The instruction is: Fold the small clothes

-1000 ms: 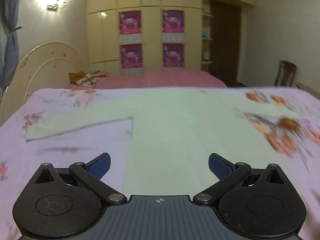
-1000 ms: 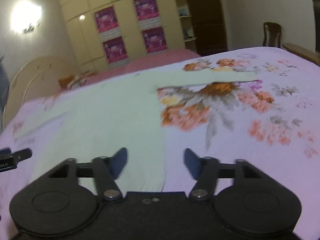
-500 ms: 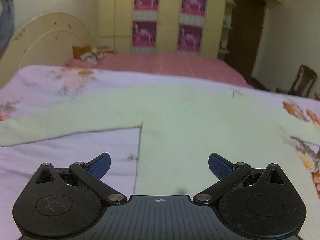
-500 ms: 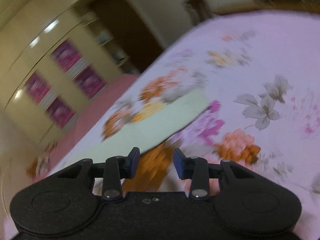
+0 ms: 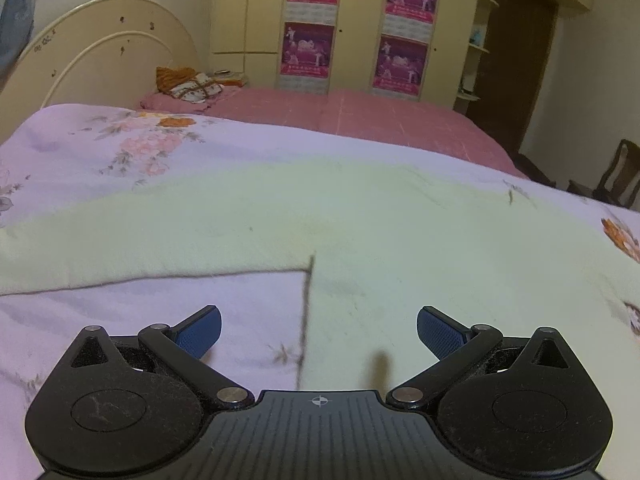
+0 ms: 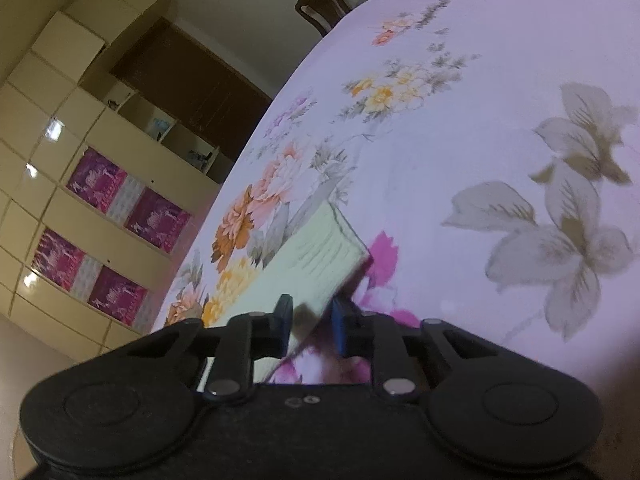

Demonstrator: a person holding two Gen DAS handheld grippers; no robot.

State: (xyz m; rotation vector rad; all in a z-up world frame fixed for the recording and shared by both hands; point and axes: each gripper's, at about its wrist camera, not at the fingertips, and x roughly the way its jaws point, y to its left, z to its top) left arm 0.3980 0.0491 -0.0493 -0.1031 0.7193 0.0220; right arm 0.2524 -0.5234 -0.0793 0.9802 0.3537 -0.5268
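Both your tools have swung down closer to the bed, and the right one has rolled hard and been closing its jaws.

Your right tool [image 6: 312,322] now has its jaws drawn nearly together astride the cuff end of the pale green garment [image 6: 316,256]; whether the pads actually pinch the cloth is hard to tell from this angle. Your left tool [image 5: 319,330] stands wide open, gripping nothing, straddling the garment's side edge just below the armpit corner. The garment [image 5: 360,220] lies spread flat on the floral bedsheet [image 5: 100,152], one sleeve reaching left. Beyond are a pink bed [image 5: 360,116] and wardrobe doors [image 5: 352,20].
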